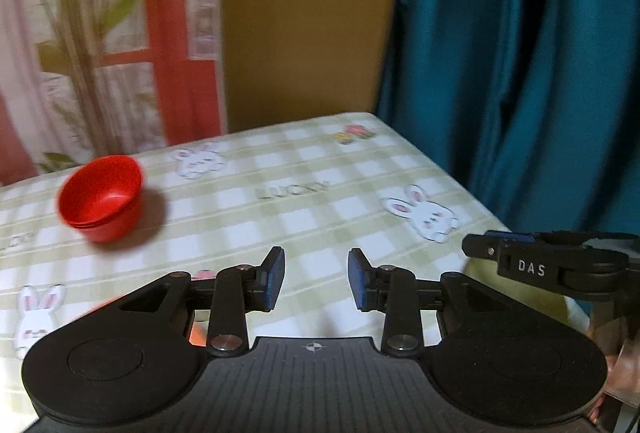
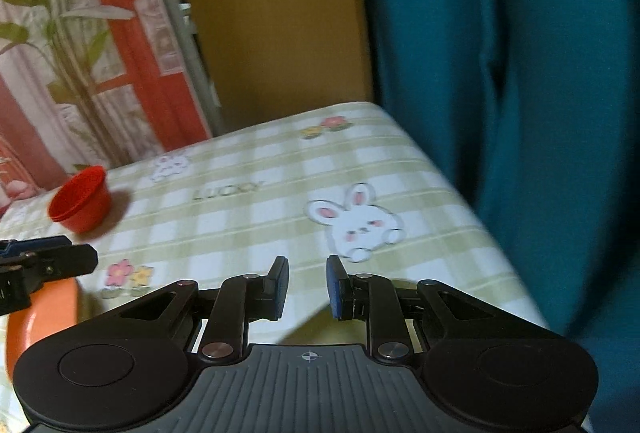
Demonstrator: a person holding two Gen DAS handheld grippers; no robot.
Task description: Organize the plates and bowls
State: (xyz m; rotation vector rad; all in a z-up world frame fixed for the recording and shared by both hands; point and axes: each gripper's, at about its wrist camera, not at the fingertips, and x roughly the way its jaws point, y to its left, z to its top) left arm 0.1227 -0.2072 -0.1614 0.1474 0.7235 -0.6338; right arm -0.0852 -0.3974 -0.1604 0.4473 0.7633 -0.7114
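A stack of red bowls sits on the checked bunny tablecloth at the far left; it also shows in the right wrist view. My left gripper is open and empty, above the table's near part, well right of the bowls. My right gripper is open and empty over the cloth; its finger shows at the right of the left wrist view. An orange plate or bowl lies at the lower left of the right wrist view, partly under the left gripper's finger. A yellow-green rim peeks out under the right gripper.
The table's right edge runs along a teal curtain. A brown board, a red-and-white cloth and a green plant stand behind the table's far edge.
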